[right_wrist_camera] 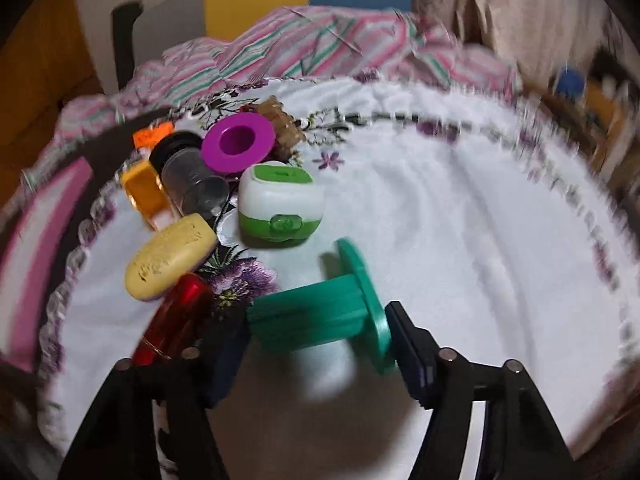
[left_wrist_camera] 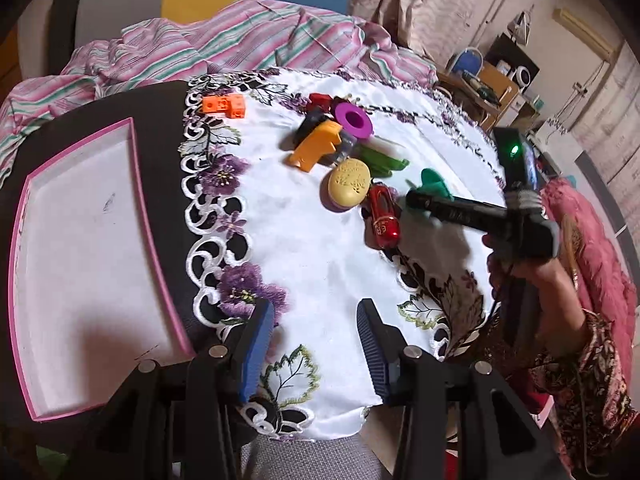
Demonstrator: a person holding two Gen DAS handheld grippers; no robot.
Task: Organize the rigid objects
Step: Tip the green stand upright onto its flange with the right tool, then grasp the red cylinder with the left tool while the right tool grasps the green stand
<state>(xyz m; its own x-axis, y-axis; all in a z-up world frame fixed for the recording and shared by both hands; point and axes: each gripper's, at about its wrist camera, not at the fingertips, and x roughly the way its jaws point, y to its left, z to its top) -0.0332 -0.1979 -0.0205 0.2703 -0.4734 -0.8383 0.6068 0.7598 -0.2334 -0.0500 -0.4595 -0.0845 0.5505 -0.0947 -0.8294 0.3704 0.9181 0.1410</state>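
Cloth: white tablecloth (left_wrist_camera: 320,248) with purple flower embroidery and cut-out border, spread over a dark surface; all the loose items lie on it.
Bedding: striped pink-green fabric (left_wrist_camera: 248,36) bunched behind the cloth.
Tray: pink-rimmed white tray (left_wrist_camera: 80,240) on the dark surface, just left of the cloth's edge; nothing seen inside it.
Left gripper: left gripper (left_wrist_camera: 316,344) hangs low over the near edge of the cloth, blue-padded fingers (left_wrist_camera: 256,352) spread wide, nothing between them.
Right gripper: right gripper (right_wrist_camera: 320,344) reaches in from the right; fingers spread, with the teal spool lying crosswise between them. Flange appears to touch the right finger, the other end meets the left finger; view is blurred, so a firm pinch cannot be confirmed.
Teal spool: teal spool (right_wrist_camera: 320,316) on its side at the right end of the item cluster, beside the red car.
Green-white case: green-white case (right_wrist_camera: 280,208), closed, behind the spool.
Yellow oval: yellow oval case (left_wrist_camera: 349,185), patterned lid, touching the red car.
Orange piece: orange plastic piece (left_wrist_camera: 316,146) near the middle of the cluster.
Purple ring: purple flanged ring (left_wrist_camera: 354,119), at the back of the cluster.
Red car: red toy car (left_wrist_camera: 383,216), nearest item to the cloth's front.
Clear cup: clear cup (right_wrist_camera: 196,188) on its side, between orange piece and green-white case.
Orange block: orange block (left_wrist_camera: 223,105), well apart from the cluster, at the far-left border.
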